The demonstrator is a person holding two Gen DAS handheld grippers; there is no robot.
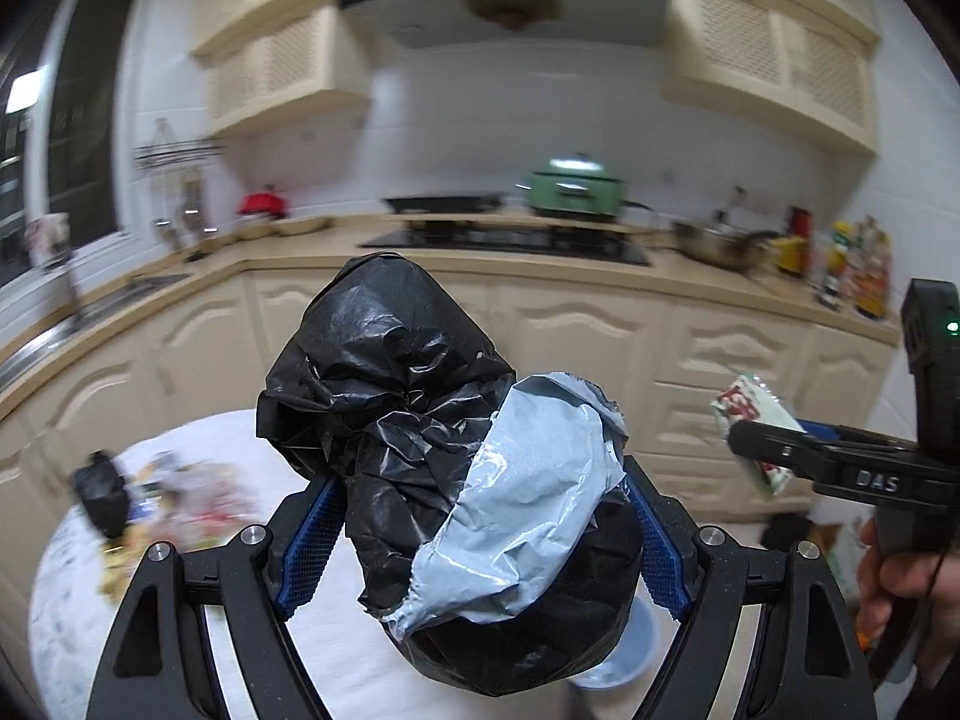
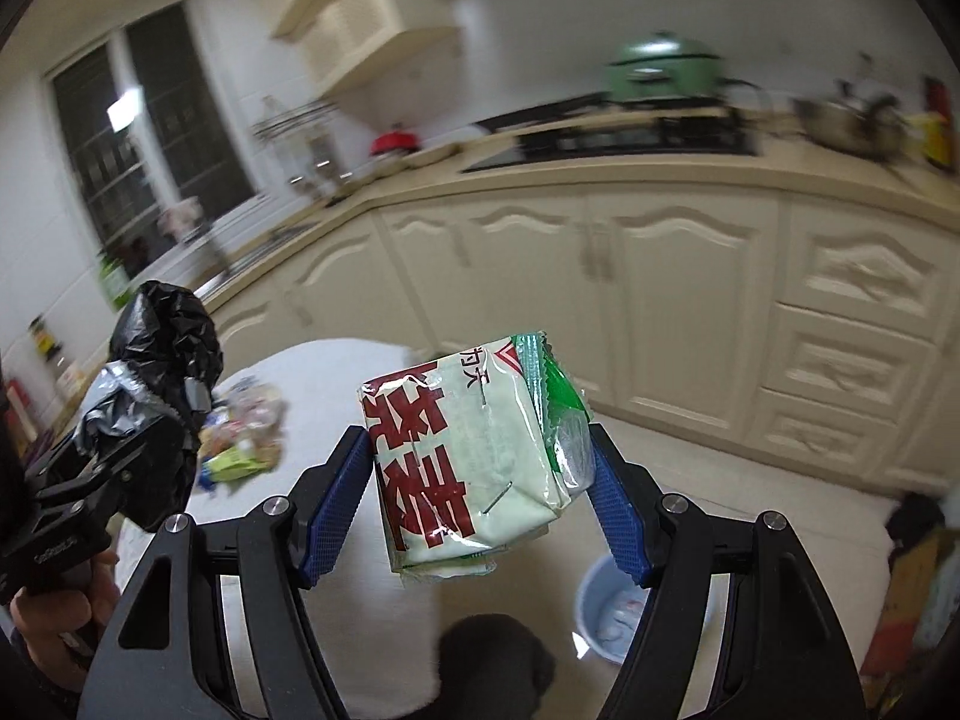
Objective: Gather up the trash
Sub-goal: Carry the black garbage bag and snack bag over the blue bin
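My left gripper (image 1: 480, 540) is shut on a crumpled bundle of black and grey plastic bags (image 1: 444, 456), which fills the gap between its blue pads and hides most of what lies below. My right gripper (image 2: 480, 498) is shut on a pale green food packet (image 2: 474, 456) with red characters, held tilted. In the left wrist view the right gripper (image 1: 774, 450) shows at the right edge with that packet (image 1: 757, 420). The right wrist view shows the left gripper (image 2: 120, 456) with its bag bundle (image 2: 162, 354) at the left. More trash (image 1: 174, 504) lies heaped on the white round table (image 1: 78, 600).
A light blue bin (image 2: 612, 606) stands on the floor below the right gripper. Cream kitchen cabinets (image 2: 600, 276) and a worktop with hob, green pot (image 1: 573, 186) and bottles run behind. A small black bag (image 1: 105, 498) sits at the table's left. A person's hand (image 1: 900, 588) holds the right gripper.
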